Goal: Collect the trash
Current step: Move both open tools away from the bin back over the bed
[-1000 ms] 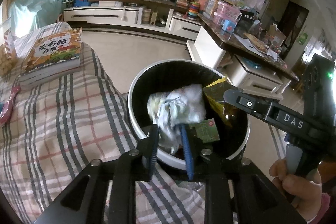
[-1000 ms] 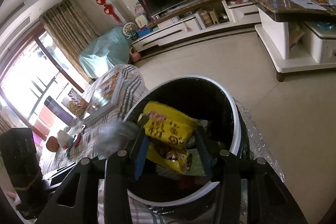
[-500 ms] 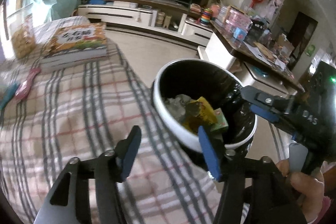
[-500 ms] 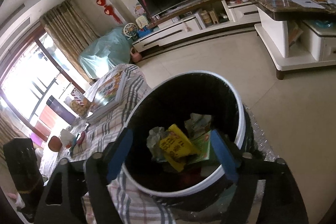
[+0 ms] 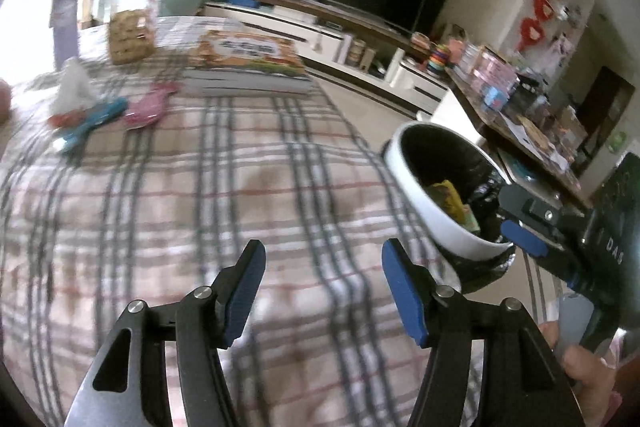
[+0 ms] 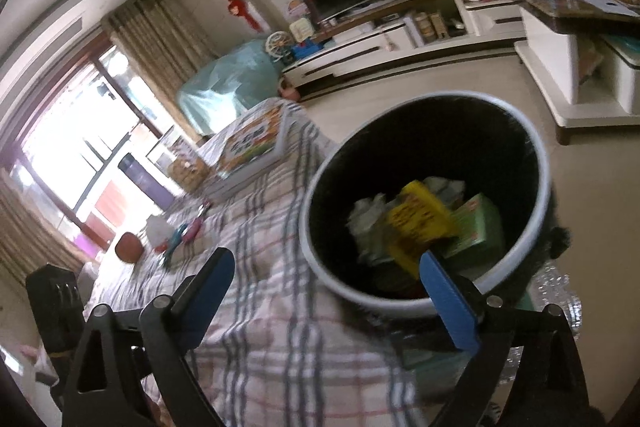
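Nearest us, our left gripper [image 5: 322, 291] and right gripper [image 6: 328, 303] hang spread and empty over the plaid cloth [image 5: 168, 211]. Right of it, the bin [image 6: 536, 163] holds a yellow wrapper [image 6: 416, 219]. Farther left lies crumpled tissue [image 5: 74, 87], likely our next pickup.

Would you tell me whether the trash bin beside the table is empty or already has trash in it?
Partly filled. The trash bin holds a yellow wrapper, crumpled tissue and a green packet, with its dark upper wall showing.
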The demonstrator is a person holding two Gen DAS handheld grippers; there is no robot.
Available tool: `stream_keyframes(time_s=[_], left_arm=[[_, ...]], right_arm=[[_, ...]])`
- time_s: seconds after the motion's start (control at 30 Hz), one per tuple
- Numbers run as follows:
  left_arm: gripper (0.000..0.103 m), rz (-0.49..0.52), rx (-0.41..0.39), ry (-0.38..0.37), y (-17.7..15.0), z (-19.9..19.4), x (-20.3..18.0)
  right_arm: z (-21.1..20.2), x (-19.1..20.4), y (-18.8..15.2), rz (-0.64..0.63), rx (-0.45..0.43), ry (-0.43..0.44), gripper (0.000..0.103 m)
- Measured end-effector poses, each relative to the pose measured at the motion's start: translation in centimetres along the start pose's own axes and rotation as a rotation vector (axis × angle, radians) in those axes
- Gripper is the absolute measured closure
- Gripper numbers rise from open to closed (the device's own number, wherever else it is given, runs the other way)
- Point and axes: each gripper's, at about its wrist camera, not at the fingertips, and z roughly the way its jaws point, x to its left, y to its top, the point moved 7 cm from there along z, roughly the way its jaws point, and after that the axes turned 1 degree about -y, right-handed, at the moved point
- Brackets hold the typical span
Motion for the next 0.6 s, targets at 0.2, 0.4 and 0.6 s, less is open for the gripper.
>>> stream_keyframes(time_s=[0.2,0.4,0.6], left_arm=[[0.043,-0.055,-0.023,0.042,-0.9,-2.6,3.3],[0.042,-0.107,-0.044,0.077,-1.6,-4.6,6.0],[0.043,-0.136,-0.057,0.104,-1.9,-6.0,8.0]], right_arm=[[1.3,2.9,-1.5,-0.039,0.016,0.021,0.008],[2.2,6.0,-2.7,-0.085,0.037,0.043,0.008],[3.4,8.6,-3.9,-0.123,0.068,0.068,0.008]])
